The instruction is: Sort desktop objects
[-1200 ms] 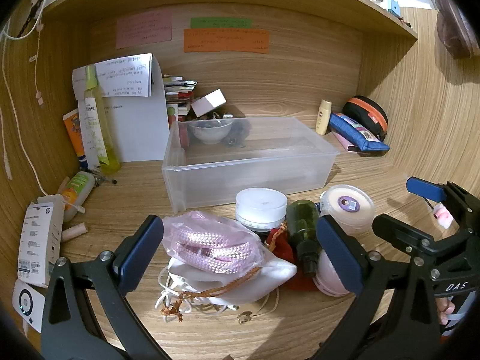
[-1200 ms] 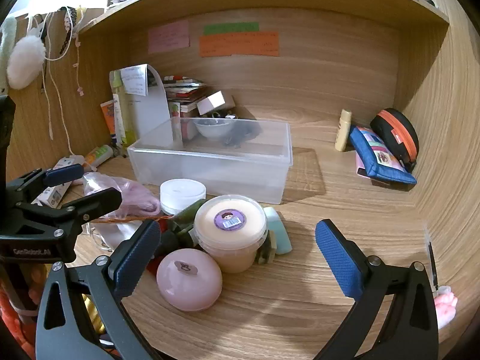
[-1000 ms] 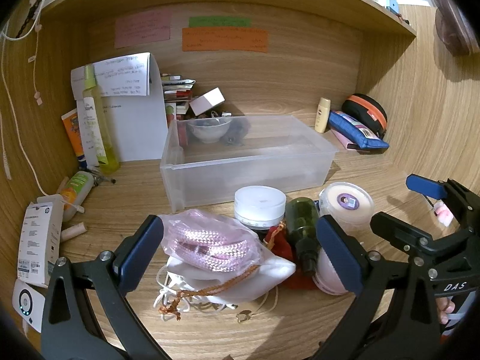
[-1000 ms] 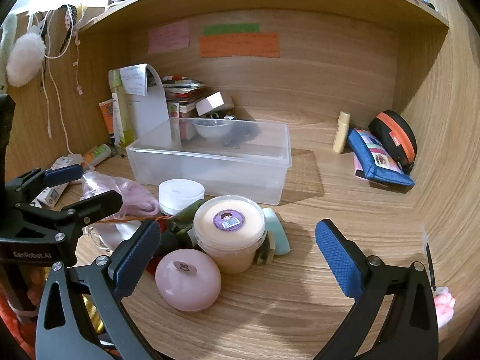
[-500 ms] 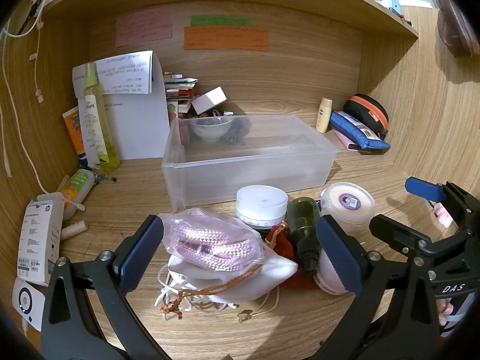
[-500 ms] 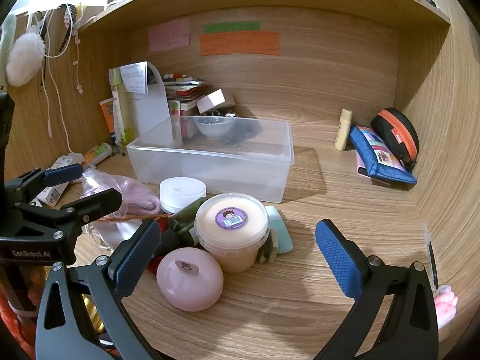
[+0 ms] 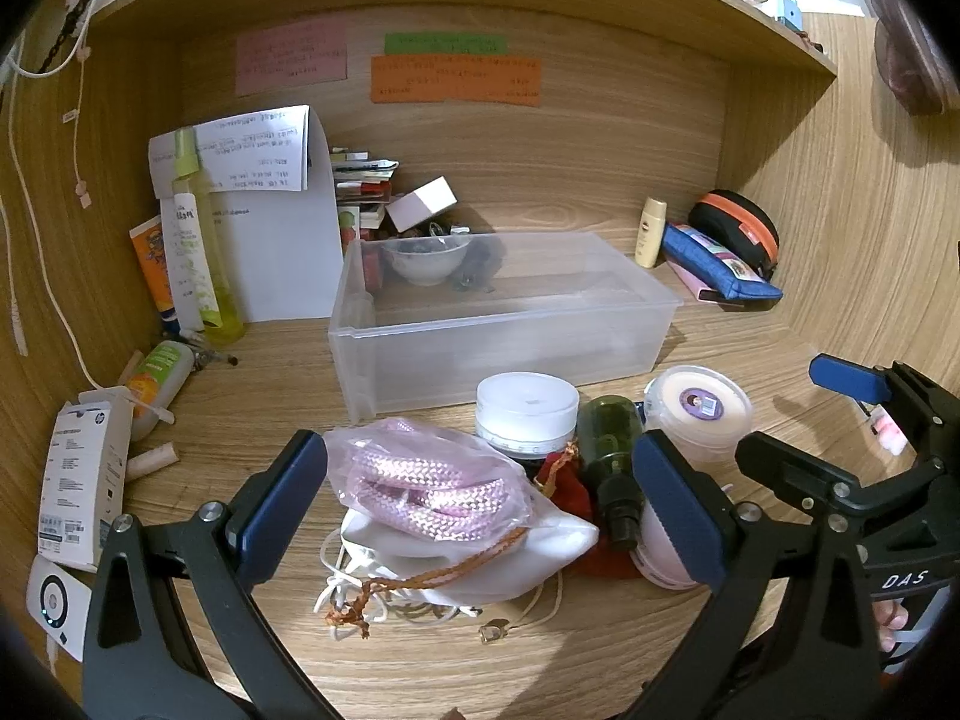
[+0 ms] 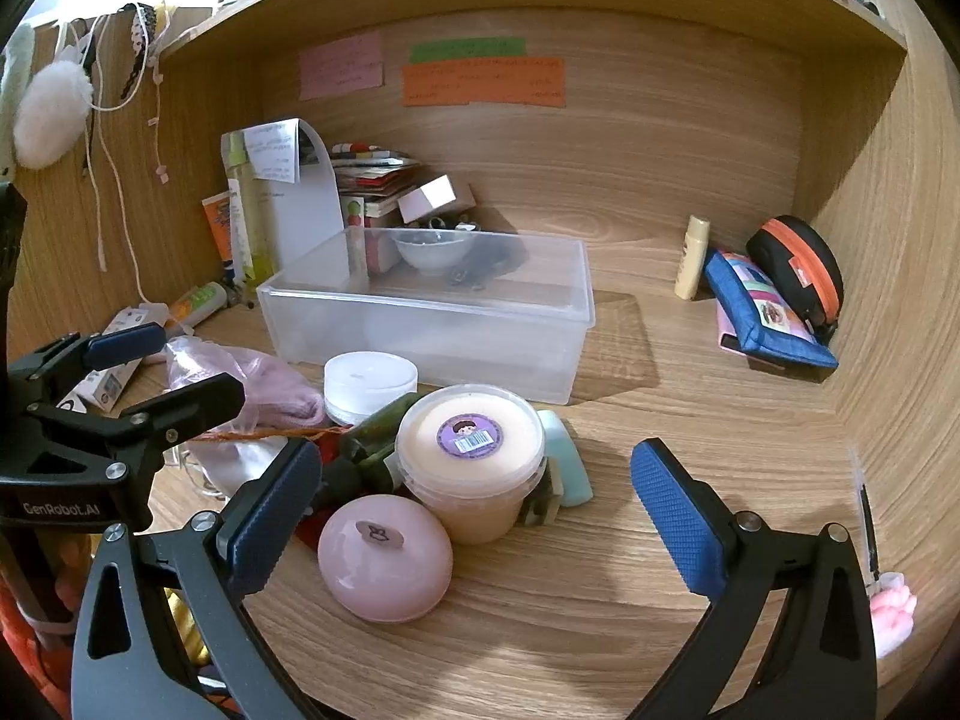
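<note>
A clear plastic bin (image 7: 504, 330) (image 8: 432, 324) stands mid-desk. In front of it lies a heap: a pink rope in a plastic bag (image 7: 426, 480) (image 8: 252, 384), a white pouch (image 7: 480, 558), a white-lidded jar (image 7: 527, 408) (image 8: 369, 378), a dark green bottle (image 7: 609, 450) (image 8: 378, 426), a peach tub (image 7: 699, 408) (image 8: 471, 462), a pink round case (image 8: 384, 558) and a teal item (image 8: 567, 462). My left gripper (image 7: 480, 510) is open, its fingers either side of the rope bag. My right gripper (image 8: 474, 516) is open around the tub and pink case.
A white bowl (image 7: 426, 258) and a dark item sit behind the bin. Bottles, papers and boxes crowd the left wall (image 7: 192, 252). A blue pouch (image 8: 768, 312), an orange-black case (image 8: 798, 264) and a small tube (image 8: 693, 264) lie at the back right.
Both views shift only slightly; the grippers stay open and hover at the same place. No object has moved.
</note>
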The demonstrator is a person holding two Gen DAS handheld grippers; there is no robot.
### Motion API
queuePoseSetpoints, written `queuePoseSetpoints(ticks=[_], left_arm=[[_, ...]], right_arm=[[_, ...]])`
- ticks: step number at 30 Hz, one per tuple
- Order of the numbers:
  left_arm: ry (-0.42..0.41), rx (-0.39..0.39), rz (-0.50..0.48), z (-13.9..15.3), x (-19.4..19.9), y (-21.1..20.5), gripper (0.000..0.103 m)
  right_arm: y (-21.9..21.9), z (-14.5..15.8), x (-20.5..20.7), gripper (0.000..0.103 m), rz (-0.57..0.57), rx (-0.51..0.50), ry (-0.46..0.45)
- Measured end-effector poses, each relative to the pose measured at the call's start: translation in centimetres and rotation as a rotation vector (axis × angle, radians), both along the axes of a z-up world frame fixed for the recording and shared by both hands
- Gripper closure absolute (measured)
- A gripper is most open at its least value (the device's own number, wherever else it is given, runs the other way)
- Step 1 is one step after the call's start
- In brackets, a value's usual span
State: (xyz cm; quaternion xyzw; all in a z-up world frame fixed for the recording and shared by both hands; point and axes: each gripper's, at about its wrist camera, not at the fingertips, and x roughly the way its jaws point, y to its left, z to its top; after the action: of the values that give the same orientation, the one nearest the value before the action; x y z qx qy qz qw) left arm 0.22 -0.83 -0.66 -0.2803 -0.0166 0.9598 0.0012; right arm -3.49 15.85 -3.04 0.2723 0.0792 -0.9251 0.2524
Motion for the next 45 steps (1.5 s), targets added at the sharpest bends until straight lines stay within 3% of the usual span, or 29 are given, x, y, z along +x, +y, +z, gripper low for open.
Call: queuePoseSetpoints(ticks=[15,21,26,30,35,39,45], left_arm=[[0.028,0.007,0.024,0.8,0.6,-0.8,0.000],[0.035,0.077,-0.059,1.7,2.1,-2.3,0.000],[0.037,0.045,-0.069,1.9,3.4,-2.8,0.000],[-0.023,0.002,-0.039,0.8,3.3,-2.9,0.000],[-0.106,0.033,-0.031,-0.9,1.7,-3.7,0.000],[-0.122,0.027,-0.033,-1.4,0.0,-3.6,0.000],[-0.159,0.004,-0.052,-2.4,-2.8,-3.1,0.000]], right_arm=[[0.4,0.3,0.0,0.000,-0.014,-0.006,0.012],[0.8,0.7,-0.1,0.000,-0.012,-0.002,0.012],[0.7,0.8,0.0,0.000,0.042,0.027,-0.009],[0.6,0.1,0.5,0.000,0.061,0.064,-0.019],[0.7,-1.1,0.8,0.000,0.104,0.067,-0.078],[0.2,-2.8,0.6,0.000,0.144,0.046,-0.163],[-1.4,-4.8,0.1,0.002,0.175,0.078,-0.215]])
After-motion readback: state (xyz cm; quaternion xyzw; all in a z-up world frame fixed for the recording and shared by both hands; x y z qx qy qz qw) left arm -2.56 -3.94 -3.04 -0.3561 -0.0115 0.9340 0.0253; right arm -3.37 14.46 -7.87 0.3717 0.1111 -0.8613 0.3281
